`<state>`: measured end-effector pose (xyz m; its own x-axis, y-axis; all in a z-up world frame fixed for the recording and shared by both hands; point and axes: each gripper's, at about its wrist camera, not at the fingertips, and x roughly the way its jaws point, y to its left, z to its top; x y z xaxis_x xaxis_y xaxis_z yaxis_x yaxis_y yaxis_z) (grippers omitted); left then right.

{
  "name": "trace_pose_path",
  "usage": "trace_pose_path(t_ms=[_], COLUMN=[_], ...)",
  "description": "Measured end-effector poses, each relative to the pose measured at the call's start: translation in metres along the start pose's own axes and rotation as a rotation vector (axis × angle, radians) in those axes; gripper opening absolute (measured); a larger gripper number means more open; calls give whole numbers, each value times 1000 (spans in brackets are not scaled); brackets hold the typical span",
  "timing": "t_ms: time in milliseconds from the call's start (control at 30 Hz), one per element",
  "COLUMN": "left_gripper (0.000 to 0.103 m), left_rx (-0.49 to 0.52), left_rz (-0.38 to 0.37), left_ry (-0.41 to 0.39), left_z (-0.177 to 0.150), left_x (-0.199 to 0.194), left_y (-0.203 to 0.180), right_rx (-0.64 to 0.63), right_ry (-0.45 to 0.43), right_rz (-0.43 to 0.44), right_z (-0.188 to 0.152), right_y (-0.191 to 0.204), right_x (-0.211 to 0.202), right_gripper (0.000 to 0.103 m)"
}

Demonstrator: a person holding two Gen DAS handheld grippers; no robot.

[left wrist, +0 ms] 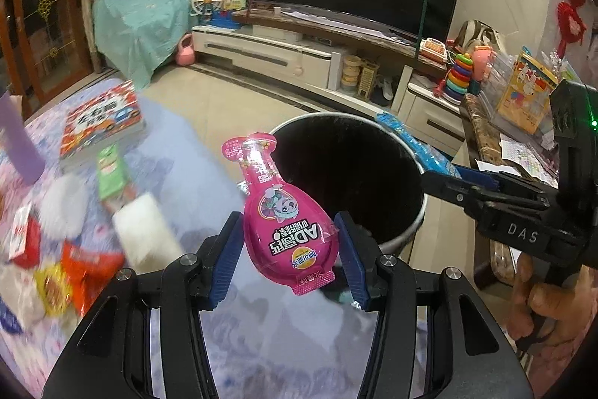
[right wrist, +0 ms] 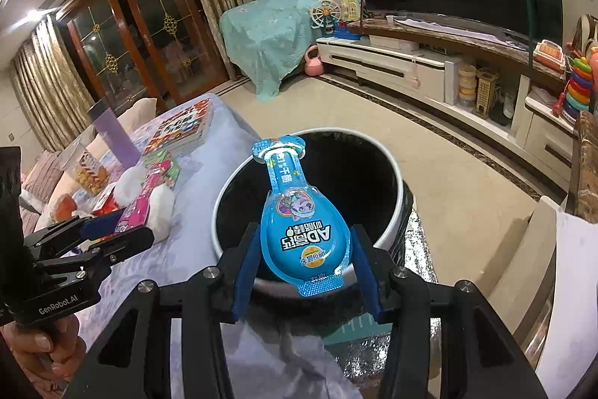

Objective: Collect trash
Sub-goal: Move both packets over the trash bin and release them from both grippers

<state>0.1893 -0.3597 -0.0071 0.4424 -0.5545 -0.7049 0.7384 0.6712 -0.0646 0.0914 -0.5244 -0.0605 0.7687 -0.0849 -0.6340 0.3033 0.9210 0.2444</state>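
My left gripper (left wrist: pixel 289 249) is shut on a pink spoon-shaped snack wrapper (left wrist: pixel 278 215) and holds it at the left rim of a round black trash bin (left wrist: pixel 407 238). My right gripper (right wrist: pixel 304 260) is shut on a blue wrapper of the same shape (right wrist: pixel 302 230), held over the bin's near rim (right wrist: pixel 396 212). The blue wrapper (left wrist: pixel 415 146) and right gripper also show at the right of the left wrist view. The pink wrapper (right wrist: pixel 136 208) and left gripper show at the left of the right wrist view.
More trash lies on the purple-clothed table (left wrist: pixel 179 144): a green packet (left wrist: pixel 108 171), white tissue wads (left wrist: pixel 144 230), orange and yellow wrappers (left wrist: pixel 74 268) and a picture book (left wrist: pixel 102 118). A purple cup (right wrist: pixel 112 133) stands behind. A TV cabinet (right wrist: pixel 411 66) lines the far wall.
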Motion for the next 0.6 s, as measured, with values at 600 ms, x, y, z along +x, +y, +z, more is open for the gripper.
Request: trace_pose_path(t_ms=[600], left_gripper=[49], left_rx=[11], left_rz=[-59], left_ry=[82], left_z=[20], left_x=[63], left_y=[-11], right_rx=[3], right_ry=[61], right_rz=[-26], right_z=[21], right_y=[-24], right_x=[33], right_gripper=[48])
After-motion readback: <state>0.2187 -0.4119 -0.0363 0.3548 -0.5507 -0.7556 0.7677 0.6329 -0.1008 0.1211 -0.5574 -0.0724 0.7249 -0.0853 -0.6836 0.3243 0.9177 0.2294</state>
